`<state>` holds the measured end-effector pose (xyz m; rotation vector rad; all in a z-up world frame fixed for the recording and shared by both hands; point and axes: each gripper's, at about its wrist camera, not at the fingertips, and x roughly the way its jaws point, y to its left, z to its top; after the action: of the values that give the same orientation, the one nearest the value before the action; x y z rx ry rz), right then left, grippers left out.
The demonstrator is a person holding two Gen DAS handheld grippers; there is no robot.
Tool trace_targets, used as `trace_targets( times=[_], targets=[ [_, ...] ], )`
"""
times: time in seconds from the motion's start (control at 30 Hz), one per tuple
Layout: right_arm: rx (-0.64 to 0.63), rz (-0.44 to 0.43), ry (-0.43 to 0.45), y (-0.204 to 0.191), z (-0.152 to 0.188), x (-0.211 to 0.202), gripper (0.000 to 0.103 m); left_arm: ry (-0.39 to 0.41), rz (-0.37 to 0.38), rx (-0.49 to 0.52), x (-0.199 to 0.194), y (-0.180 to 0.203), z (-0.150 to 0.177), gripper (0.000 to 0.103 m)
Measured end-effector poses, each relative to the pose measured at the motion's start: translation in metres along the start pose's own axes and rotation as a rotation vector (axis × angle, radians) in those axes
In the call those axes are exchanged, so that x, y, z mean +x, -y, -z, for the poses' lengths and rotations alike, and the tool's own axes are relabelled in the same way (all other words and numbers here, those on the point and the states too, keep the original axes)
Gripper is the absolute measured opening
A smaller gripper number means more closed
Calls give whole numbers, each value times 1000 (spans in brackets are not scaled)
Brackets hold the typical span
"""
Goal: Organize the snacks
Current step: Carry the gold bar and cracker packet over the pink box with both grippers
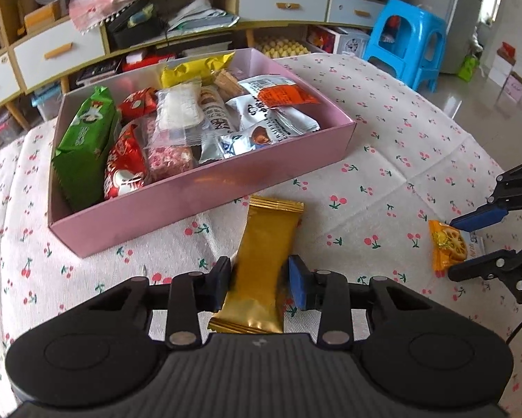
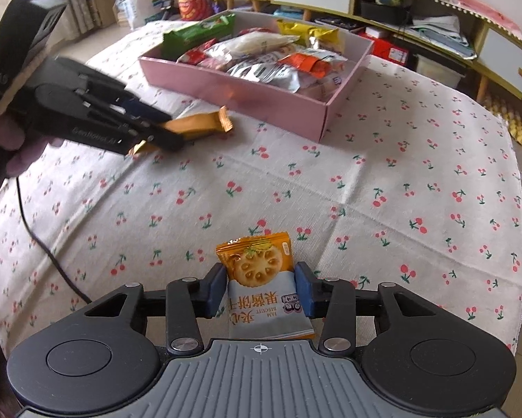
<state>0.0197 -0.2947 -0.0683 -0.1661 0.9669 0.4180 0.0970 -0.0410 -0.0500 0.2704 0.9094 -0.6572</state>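
A gold snack packet (image 1: pixel 266 237) lies on the cherry-print cloth just in front of the pink box (image 1: pixel 205 195), which holds several wrapped snacks. My left gripper (image 1: pixel 259 280) is shut on the packet's near half, one pad pressing each long side. The right wrist view shows the same grip from the side, with the left gripper (image 2: pixel 175 132) on the gold packet (image 2: pixel 198 123) and the pink box (image 2: pixel 243 94) behind. An orange and grey jam biscuit packet (image 2: pixel 261 278) lies flat on the cloth, and my right gripper (image 2: pixel 261 291) is shut on its sides. That right gripper (image 1: pixel 466 244) and the biscuit packet (image 1: pixel 447 247) also appear at the far right.
A blue plastic stool (image 1: pixel 410 41) stands beyond the table's far right edge. A low cabinet with drawers (image 1: pixel 59 52) runs behind the table. A black cable (image 2: pixel 41 244) trails over the cloth at the left. A person's hand (image 2: pixel 3 139) holds the left gripper.
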Motion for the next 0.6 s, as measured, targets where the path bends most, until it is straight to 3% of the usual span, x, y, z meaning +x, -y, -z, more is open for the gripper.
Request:
trace_targets(
  times=[0.6],
  targets=[
    [208,21,49,8,-35,-4,41,36,64,-158,-35,-16,-7,33]
  ],
)
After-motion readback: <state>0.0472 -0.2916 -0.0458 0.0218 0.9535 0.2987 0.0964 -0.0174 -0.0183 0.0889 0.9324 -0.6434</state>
